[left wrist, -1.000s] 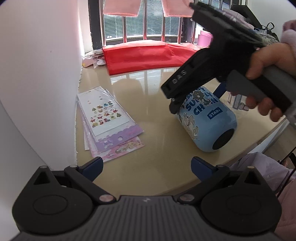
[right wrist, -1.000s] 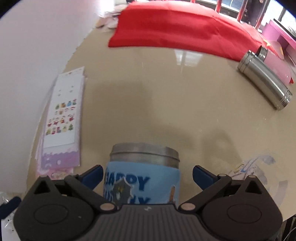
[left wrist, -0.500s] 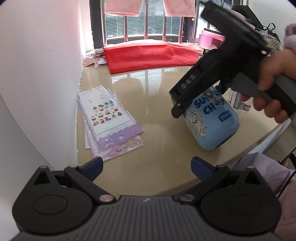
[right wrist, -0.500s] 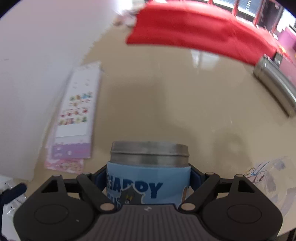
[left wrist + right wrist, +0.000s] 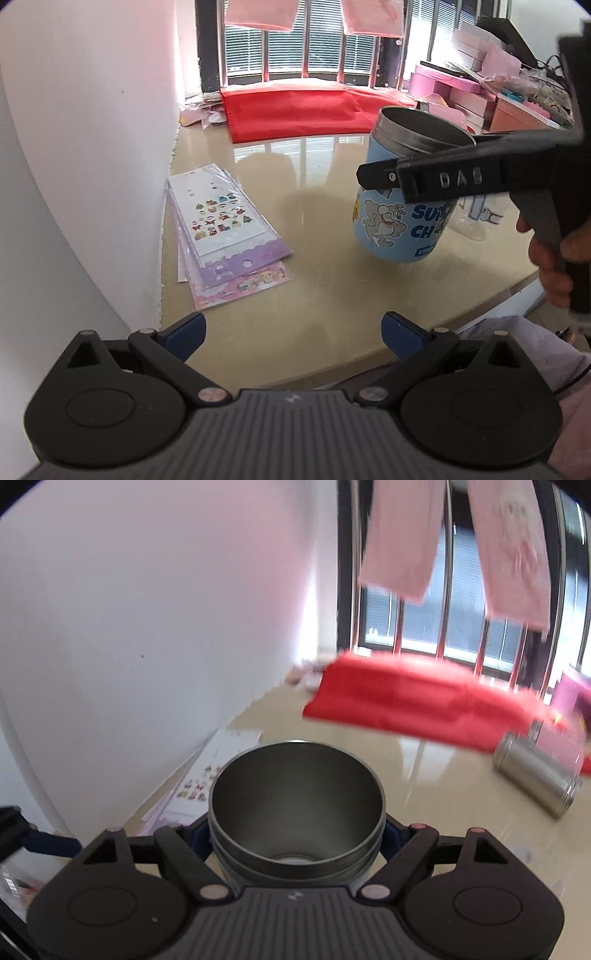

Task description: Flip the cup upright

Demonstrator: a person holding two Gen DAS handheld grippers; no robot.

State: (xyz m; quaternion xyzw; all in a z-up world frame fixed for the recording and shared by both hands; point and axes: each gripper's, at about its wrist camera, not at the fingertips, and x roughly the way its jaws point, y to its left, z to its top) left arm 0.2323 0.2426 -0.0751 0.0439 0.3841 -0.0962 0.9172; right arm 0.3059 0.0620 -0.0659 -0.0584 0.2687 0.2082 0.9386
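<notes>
The cup (image 5: 400,206) is a steel tumbler in a blue cartoon sleeve. It stands nearly upright, mouth up and tilted a little, at the right of the beige table (image 5: 314,295). My right gripper (image 5: 424,177) is shut on the cup just below its steel rim. In the right wrist view the cup's open mouth (image 5: 295,805) sits between the jaws of that gripper (image 5: 295,830). I cannot tell whether the cup's base touches the table. My left gripper (image 5: 291,328) is open and empty over the table's near edge.
A stack of sticker sheets (image 5: 221,229) lies by the white wall (image 5: 92,147) on the left. A red cloth (image 5: 306,107) lies at the back. A second steel cup (image 5: 535,775) lies on its side at the far right. The table edge (image 5: 480,306) runs near the cup.
The right gripper closed on the lying cup, lifted it and turned it from mouth-away to mouth-up. The left gripper has stayed in place.
</notes>
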